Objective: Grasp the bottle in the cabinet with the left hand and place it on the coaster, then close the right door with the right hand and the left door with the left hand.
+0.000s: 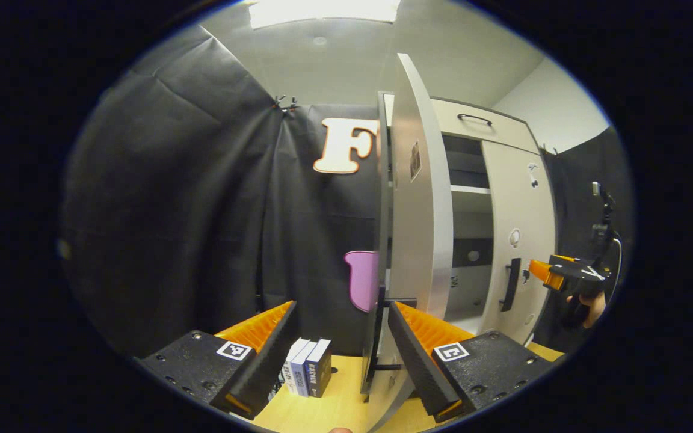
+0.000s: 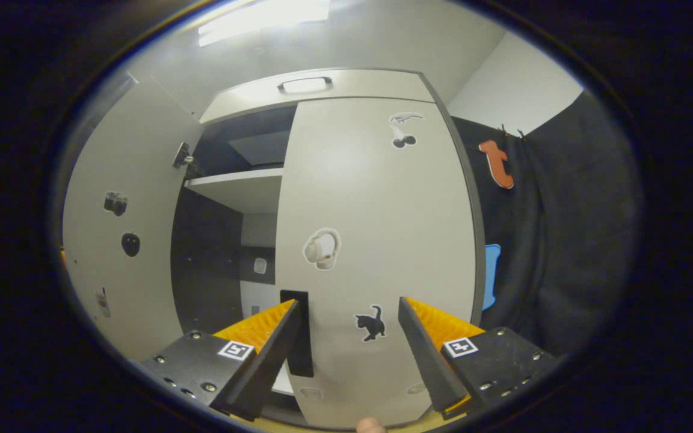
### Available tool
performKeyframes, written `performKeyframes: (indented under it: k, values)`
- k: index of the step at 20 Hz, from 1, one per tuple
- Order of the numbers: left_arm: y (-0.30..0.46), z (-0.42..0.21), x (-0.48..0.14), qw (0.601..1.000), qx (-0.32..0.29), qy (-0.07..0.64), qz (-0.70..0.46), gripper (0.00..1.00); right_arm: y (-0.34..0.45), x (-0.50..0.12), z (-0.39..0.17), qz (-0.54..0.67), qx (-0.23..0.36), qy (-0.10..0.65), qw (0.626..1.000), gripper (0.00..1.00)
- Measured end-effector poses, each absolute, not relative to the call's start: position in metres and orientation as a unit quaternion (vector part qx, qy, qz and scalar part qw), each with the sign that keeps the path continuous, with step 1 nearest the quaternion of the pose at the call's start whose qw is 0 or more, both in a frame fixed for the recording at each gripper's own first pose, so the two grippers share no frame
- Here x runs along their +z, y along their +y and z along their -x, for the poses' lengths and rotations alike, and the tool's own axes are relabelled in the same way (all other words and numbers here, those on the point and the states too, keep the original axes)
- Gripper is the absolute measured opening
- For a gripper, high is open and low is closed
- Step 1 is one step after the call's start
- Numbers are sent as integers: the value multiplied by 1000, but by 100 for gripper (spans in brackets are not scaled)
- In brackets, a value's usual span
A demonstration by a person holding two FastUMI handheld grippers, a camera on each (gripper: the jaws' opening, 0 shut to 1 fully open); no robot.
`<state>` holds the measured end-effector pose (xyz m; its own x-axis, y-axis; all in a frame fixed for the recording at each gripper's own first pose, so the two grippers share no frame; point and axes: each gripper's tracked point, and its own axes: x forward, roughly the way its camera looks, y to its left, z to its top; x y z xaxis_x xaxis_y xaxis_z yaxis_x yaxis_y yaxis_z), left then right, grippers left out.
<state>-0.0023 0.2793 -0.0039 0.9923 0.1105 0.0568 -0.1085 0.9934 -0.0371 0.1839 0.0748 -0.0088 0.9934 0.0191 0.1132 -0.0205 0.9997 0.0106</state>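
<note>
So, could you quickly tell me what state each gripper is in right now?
Left gripper: open, holding nothing, fingers either side of the left door's edge.
Right gripper: open, holding nothing, facing the right door.

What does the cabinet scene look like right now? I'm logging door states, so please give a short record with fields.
right door: shut or almost shut
left door: open, seen edge-on
left gripper: open, left door's edge between its fingers
right gripper: open, facing the right door
door handle: near the right gripper's left finger
books: upright on the wooden table
</note>
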Motion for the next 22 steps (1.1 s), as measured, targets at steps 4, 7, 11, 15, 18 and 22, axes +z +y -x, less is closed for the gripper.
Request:
performKeyframes:
  k: [4,7,11,15,18,22]
  values:
    - [259,-8,-6,999,-13,-20,39,93,54,-22,-174,-6,-16,-39,999,99]
    - [239,-15,-6,997,-43,-26,57,93,40,-26,-165,-3,-27,-32,999,99]
    - [206,-24,-5,993,-82,-31,80,93,23,-27,-154,5,-36,-27,999,99]
    - [178,-37,-5,991,-105,-33,71,88,2,-22,-145,9,-49,-29,998,100]
    - [162,-49,-8,989,-114,-30,86,87,-11,-22,-139,10,-57,-28,998,97]
    - [140,-69,-10,986,-132,-25,94,99,-27,-23,-131,15,-69,-25,997,97]
